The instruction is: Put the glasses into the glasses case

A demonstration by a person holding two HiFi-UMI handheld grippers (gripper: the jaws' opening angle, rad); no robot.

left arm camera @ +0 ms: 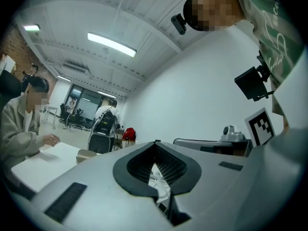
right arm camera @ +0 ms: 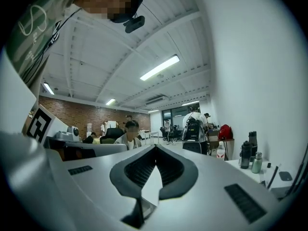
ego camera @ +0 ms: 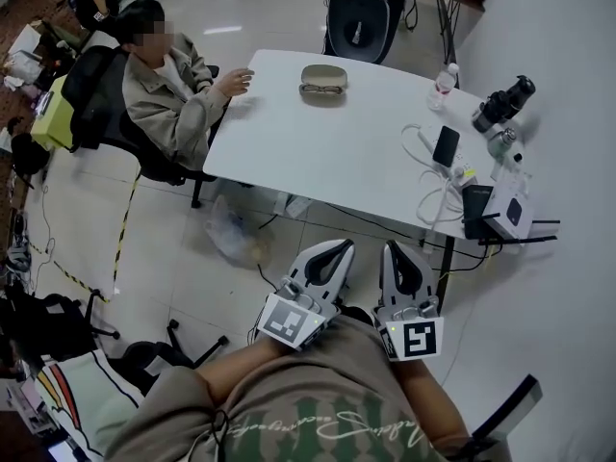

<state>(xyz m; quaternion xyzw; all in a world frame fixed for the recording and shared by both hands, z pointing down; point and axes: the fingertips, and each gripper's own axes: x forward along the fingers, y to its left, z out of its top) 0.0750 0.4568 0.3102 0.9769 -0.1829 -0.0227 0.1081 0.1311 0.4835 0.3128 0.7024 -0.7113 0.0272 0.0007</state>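
The task looks not yet begun: both tools are held close to the person's body, above the floor and short of the tabletop [ego camera: 289, 138]. The left tool [ego camera: 329, 261] is clenched, its jaws meeting at the tips with nothing between them, and the right tool [ego camera: 403, 266] is clenched and empty in the same way. The glasses [ego camera: 321, 89] lie far ahead of both tools, near the far edge of the tabletop, touching or just beside the glasses case [ego camera: 323, 73]; it is too small to tell if the case is open. The next move, I think, calls for stepping forward, reaching both tools across the tabletop and opening the jaws before any grasp. The middle of the tabletop ahead is bare, so there is good room for the approach. To the right of the right tool the tabletop is crowded with a phone [ego camera: 446, 145], cables [ego camera: 428, 195], a camera [ego camera: 504, 102] and a bottle [ego camera: 442, 87]. A seated person [ego camera: 166, 80] is ahead and to the left of the left tool, with one hand near the case.
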